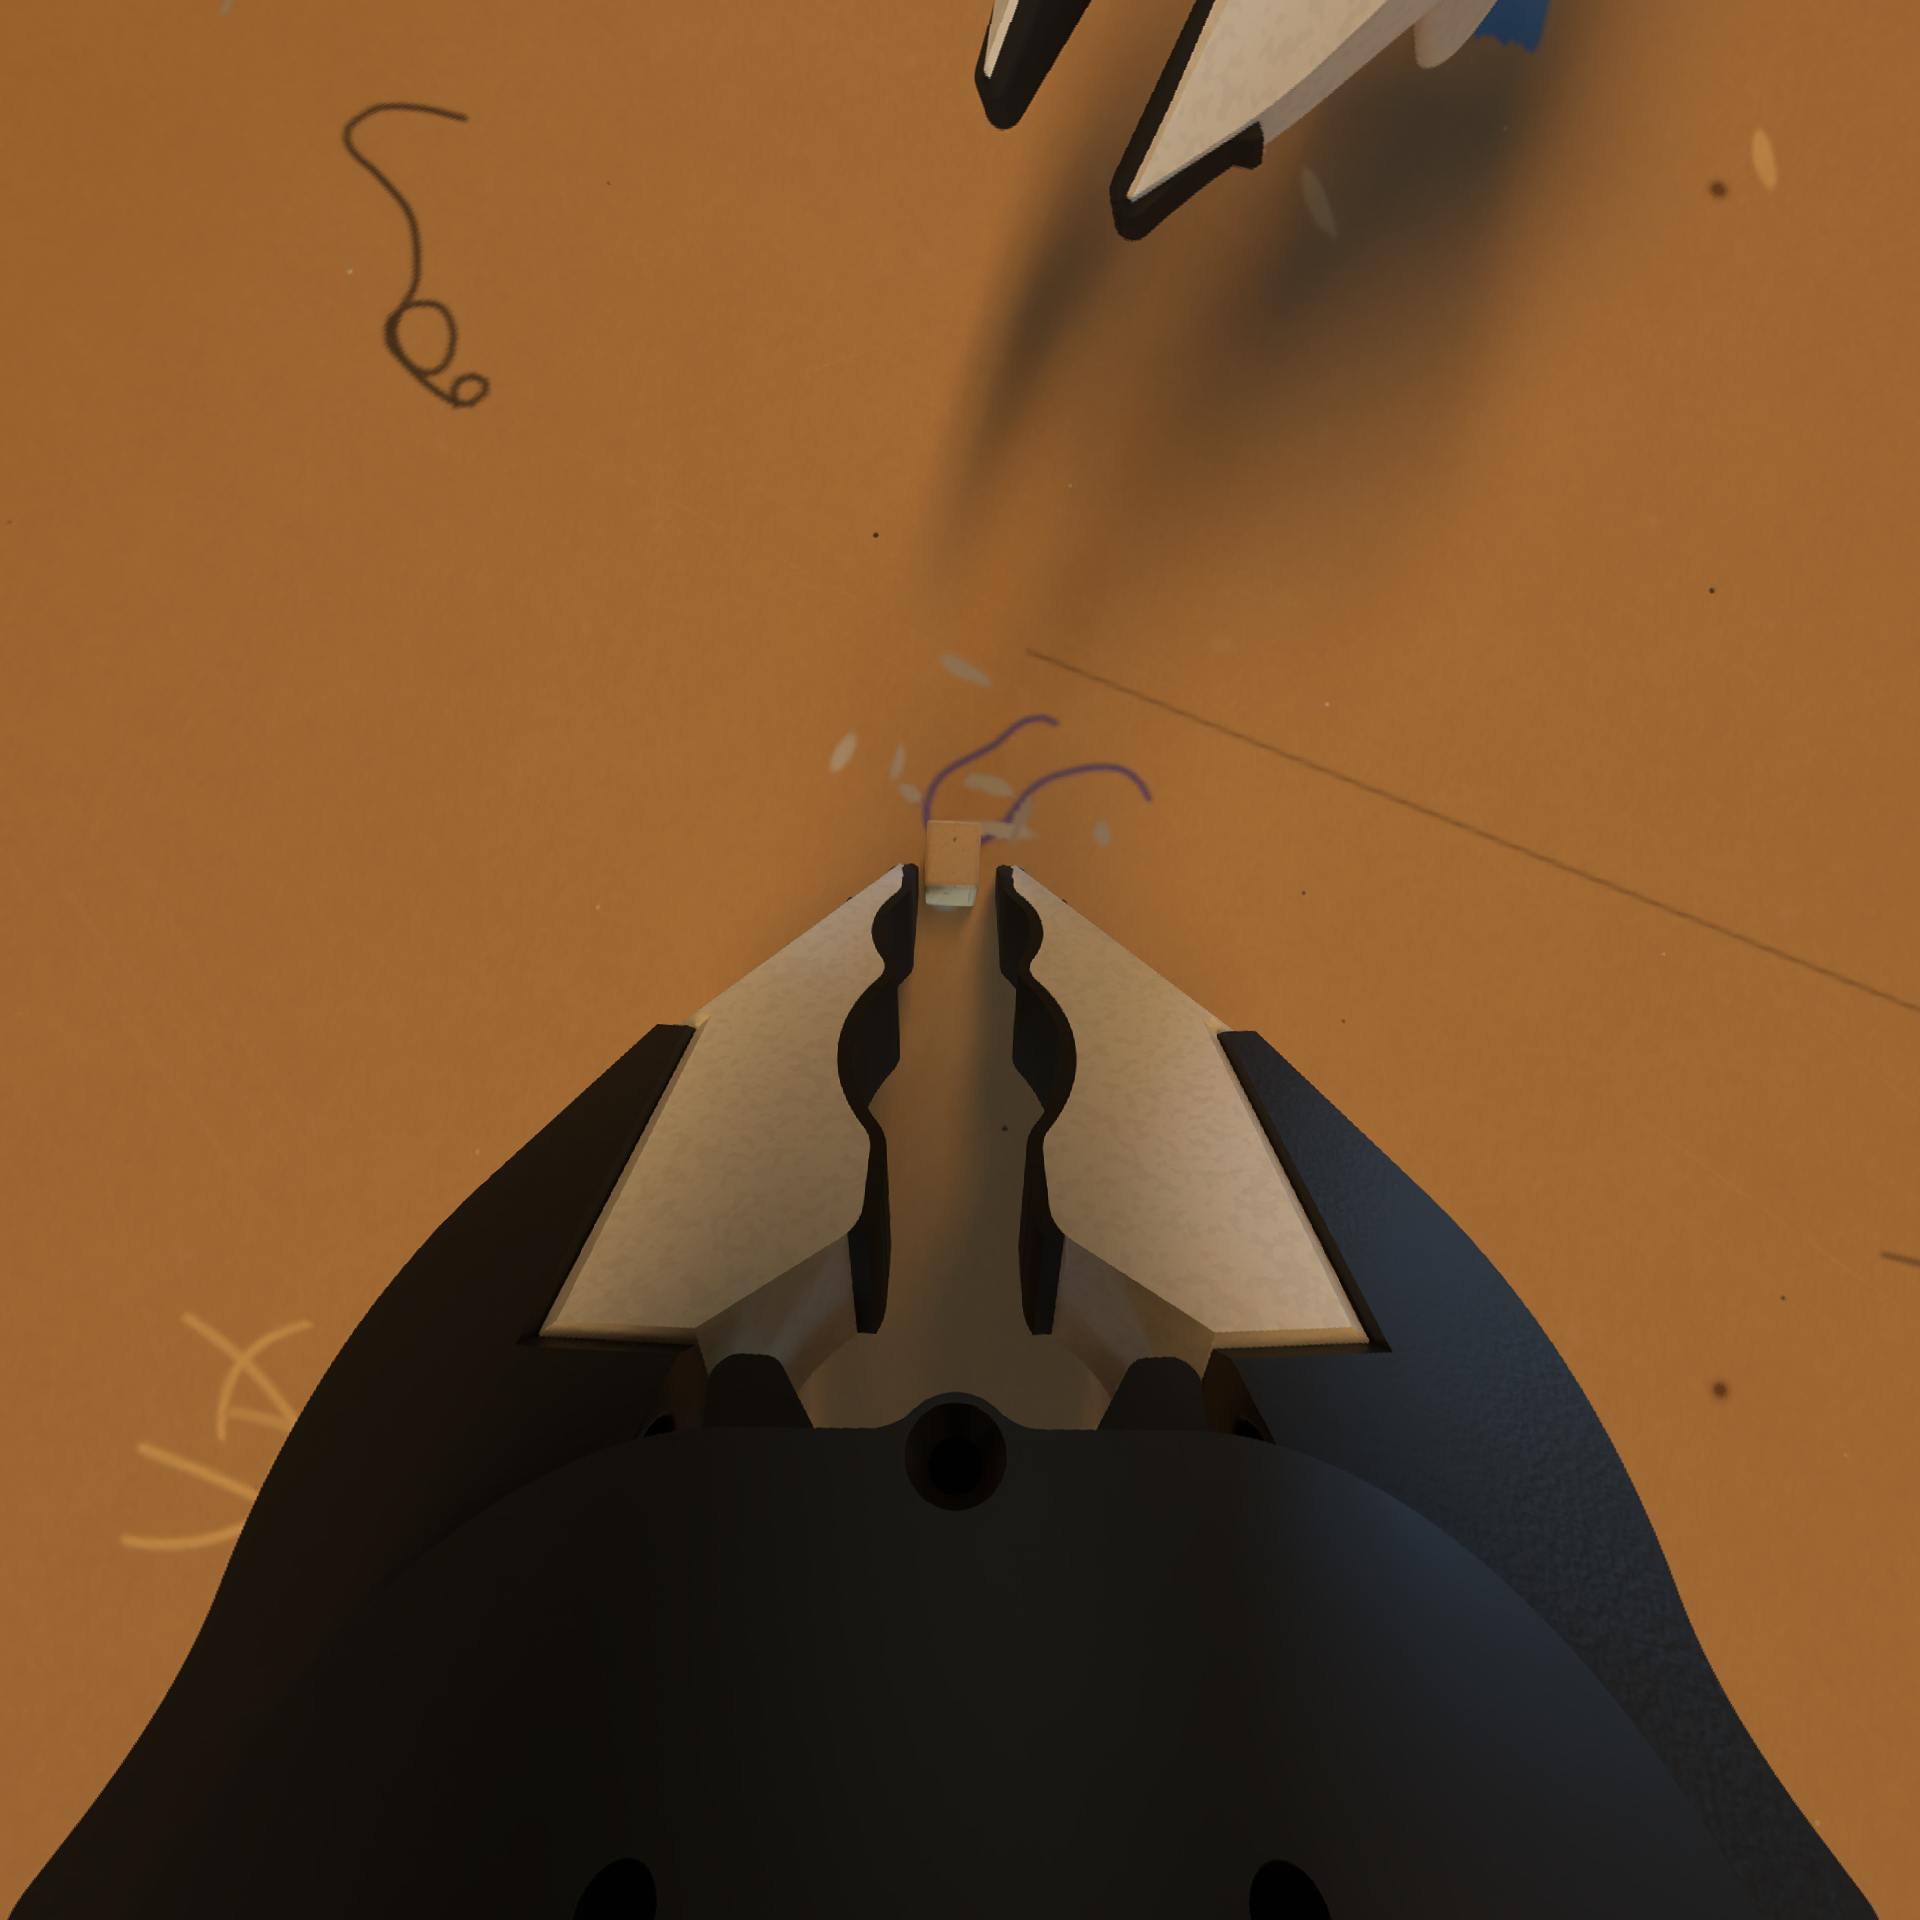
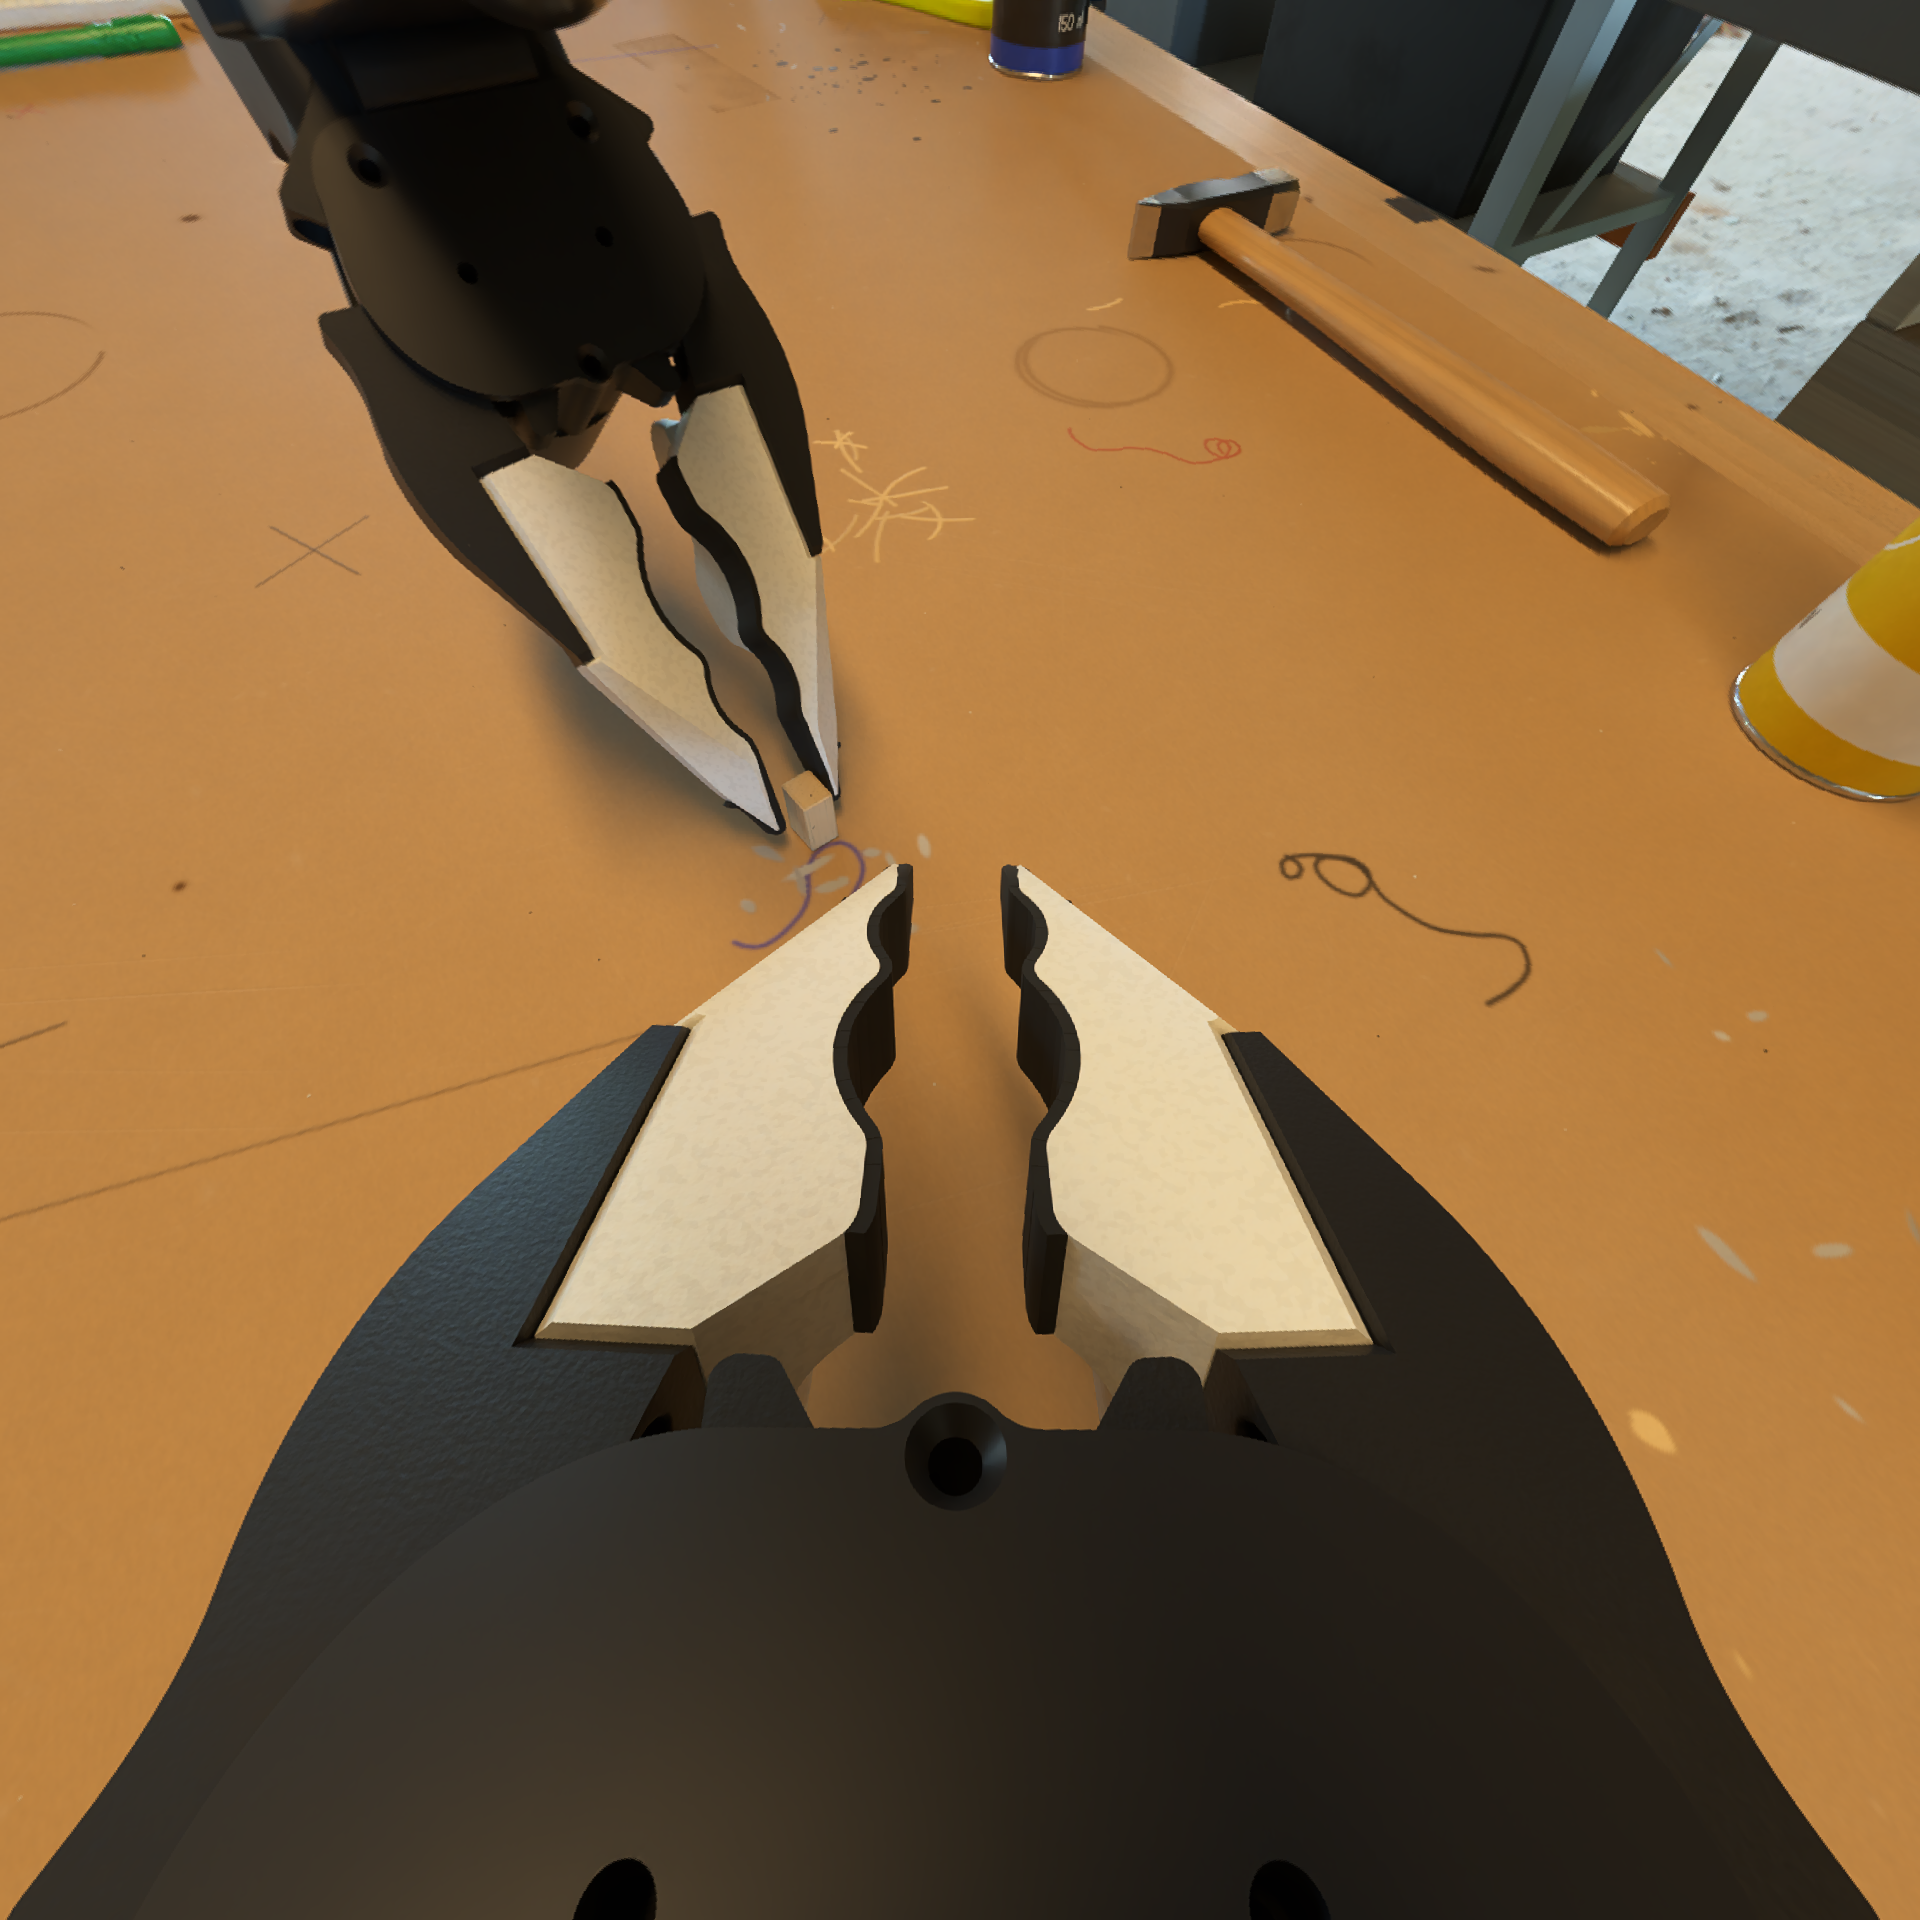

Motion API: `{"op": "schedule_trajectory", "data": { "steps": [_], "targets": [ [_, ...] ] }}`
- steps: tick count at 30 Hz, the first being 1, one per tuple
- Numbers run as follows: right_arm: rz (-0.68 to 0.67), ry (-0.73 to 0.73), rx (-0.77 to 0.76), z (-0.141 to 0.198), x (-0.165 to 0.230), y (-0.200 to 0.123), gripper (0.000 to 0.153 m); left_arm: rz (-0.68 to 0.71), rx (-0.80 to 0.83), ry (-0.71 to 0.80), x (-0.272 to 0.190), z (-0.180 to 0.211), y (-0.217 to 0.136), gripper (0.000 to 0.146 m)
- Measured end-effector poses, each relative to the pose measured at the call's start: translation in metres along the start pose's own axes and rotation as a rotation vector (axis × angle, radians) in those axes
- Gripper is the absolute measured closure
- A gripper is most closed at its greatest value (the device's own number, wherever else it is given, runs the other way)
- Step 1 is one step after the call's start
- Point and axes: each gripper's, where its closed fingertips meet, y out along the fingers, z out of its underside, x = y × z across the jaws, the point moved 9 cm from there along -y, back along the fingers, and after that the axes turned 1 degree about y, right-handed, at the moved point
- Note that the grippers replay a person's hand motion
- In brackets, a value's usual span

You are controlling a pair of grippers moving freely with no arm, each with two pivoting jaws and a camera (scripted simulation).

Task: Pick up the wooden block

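The wooden block [image 1: 953, 865] is a small pale cube standing on the orange-brown tabletop [image 1: 520, 675]. My left gripper [image 1: 956, 883] is open, with its tips low on either side of the block. The block sits close to the left finger, and a thin gap shows at the right finger. In the right wrist view the block [image 2: 810, 808] shows between the left gripper's [image 2: 802, 808] tips. My right gripper [image 2: 957, 878] is open and empty, just short of the block and facing the left gripper. It also shows in the left wrist view [image 1: 1070, 166] at the top.
A hammer [image 2: 1434, 374] with a wooden handle lies at the back right near the table edge. A yellow and white can [image 2: 1839, 696] lies at the right. A dark can [image 2: 1037, 36] and a green object [image 2: 88, 40] are at the far end. Scribbles mark the tabletop.
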Motion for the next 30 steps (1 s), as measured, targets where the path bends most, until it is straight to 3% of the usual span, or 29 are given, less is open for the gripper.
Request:
{"op": "schedule_trajectory", "data": {
  "steps": [15,22,30],
  "targets": [
    [-0.022,0.03,-0.024,0.011,-0.003,-0.006,0.137,0.004,0.056,0.023,0.002,-0.007,0.003,0.137],
    [-0.036,0.056,-0.042,0.014,-0.003,-0.008,0.137,0.022,0.013,0.058,-0.027,-0.021,-0.01,0.137],
    [-0.052,0.046,-0.045,0.014,0.0,-0.009,0.137,0.035,0.042,0.031,-0.041,-0.027,0.004,0.137]
  ]
}}
